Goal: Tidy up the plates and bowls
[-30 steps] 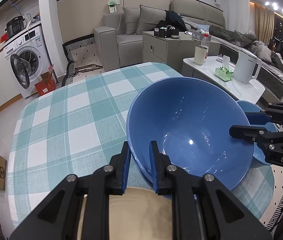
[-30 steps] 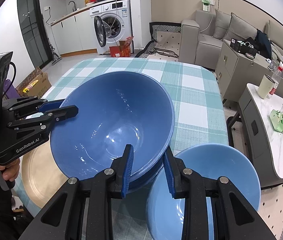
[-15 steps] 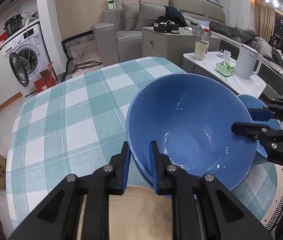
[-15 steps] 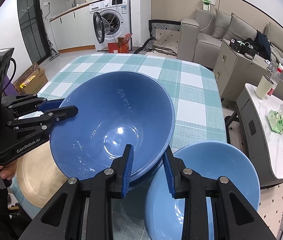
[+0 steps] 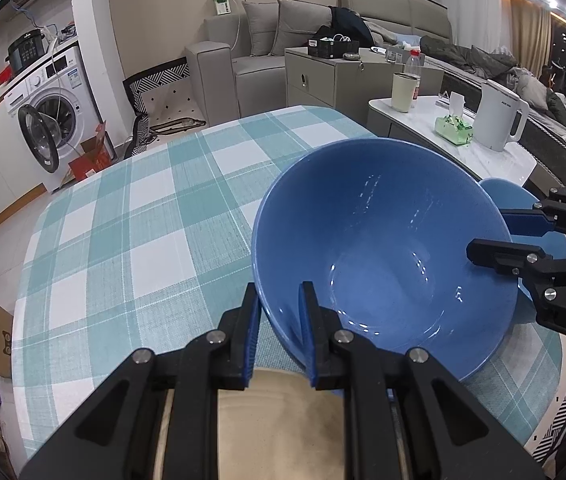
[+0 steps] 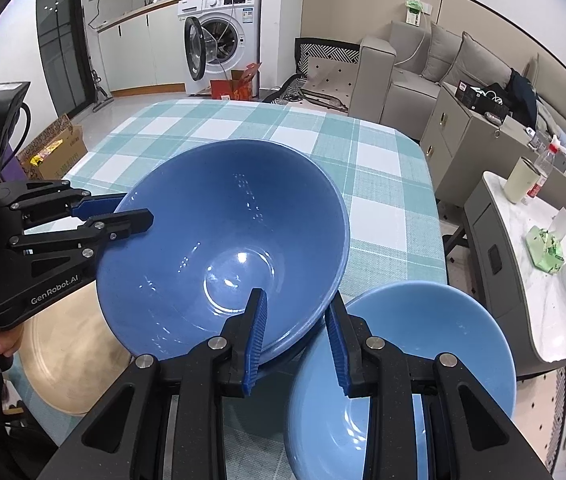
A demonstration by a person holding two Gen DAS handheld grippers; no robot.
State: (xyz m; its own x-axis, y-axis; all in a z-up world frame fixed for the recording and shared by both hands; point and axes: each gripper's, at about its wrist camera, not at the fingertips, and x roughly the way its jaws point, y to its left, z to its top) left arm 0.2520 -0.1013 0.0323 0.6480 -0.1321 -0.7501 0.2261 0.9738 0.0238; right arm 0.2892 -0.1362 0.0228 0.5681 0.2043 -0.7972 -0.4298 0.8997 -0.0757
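Note:
A large dark blue bowl (image 5: pixel 383 248) (image 6: pixel 219 240) is held above the checked table by both grippers. My left gripper (image 5: pixel 281 296) is shut on its near rim, one finger inside and one outside; it also shows in the right wrist view (image 6: pixel 127 210). My right gripper (image 6: pixel 295 304) is shut on the opposite rim; it shows in the left wrist view (image 5: pixel 491 236). A light blue bowl (image 6: pixel 403 364) (image 5: pixel 511 200) sits on the table under my right gripper. A beige plate (image 5: pixel 283 424) (image 6: pixel 71 360) lies under my left gripper.
The table with a teal and white checked cloth (image 5: pixel 131 240) (image 6: pixel 383 184) stretches beyond the bowls. A white side table (image 5: pixel 435 120) with a kettle (image 5: pixel 499 120) and a cup stands to the right. A sofa and a washing machine stand farther off.
The dark blue bowl and both grippers have risen together; the table now looks farther below and the light blue bowl sits lower beneath the right gripper. Both grips are unchanged.

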